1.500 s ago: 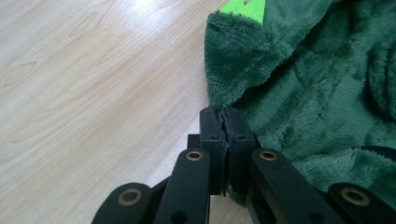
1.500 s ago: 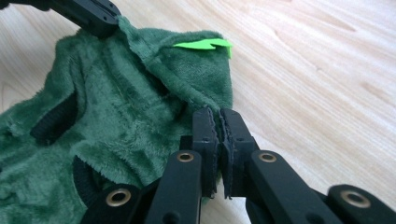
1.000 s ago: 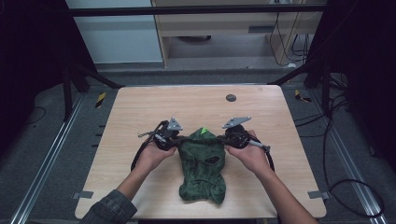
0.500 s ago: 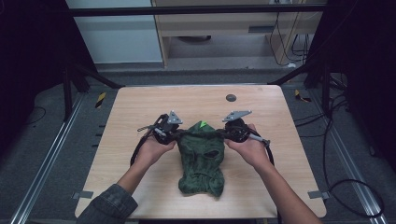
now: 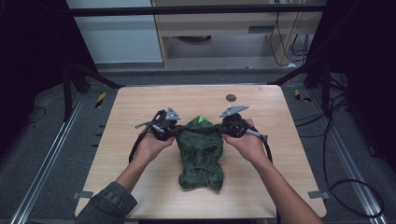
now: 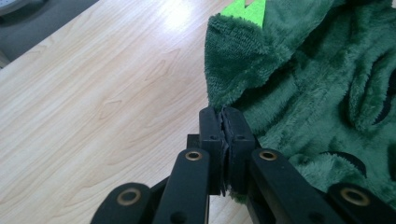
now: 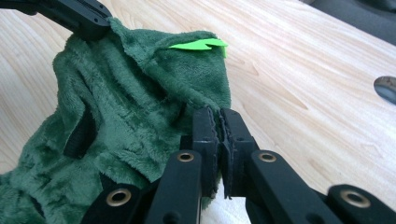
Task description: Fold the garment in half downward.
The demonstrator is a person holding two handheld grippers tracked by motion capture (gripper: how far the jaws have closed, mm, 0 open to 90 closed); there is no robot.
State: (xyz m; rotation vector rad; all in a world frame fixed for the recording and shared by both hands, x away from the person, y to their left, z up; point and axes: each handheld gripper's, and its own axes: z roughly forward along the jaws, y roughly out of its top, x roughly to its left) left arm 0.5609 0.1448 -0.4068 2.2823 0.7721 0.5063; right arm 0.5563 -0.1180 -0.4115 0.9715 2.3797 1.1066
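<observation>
Tools (image 5: 176, 131) (image 5: 223, 129) pinch green fleece (image 5: 201, 156) above wooden table (image 5: 140, 100).

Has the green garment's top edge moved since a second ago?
Yes. The green garment, pinched by both grippers, has shifted slightly toward the dark disc at the table's far edge.

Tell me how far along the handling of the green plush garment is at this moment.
Done: both grippers are clamped on the green plush garment, the left gripper and right gripper each pinching an edge near its far end. In hand: that end is held up, the rest draped on the table. Left: apparently spreading or folding it; nothing is folded yet.
</observation>
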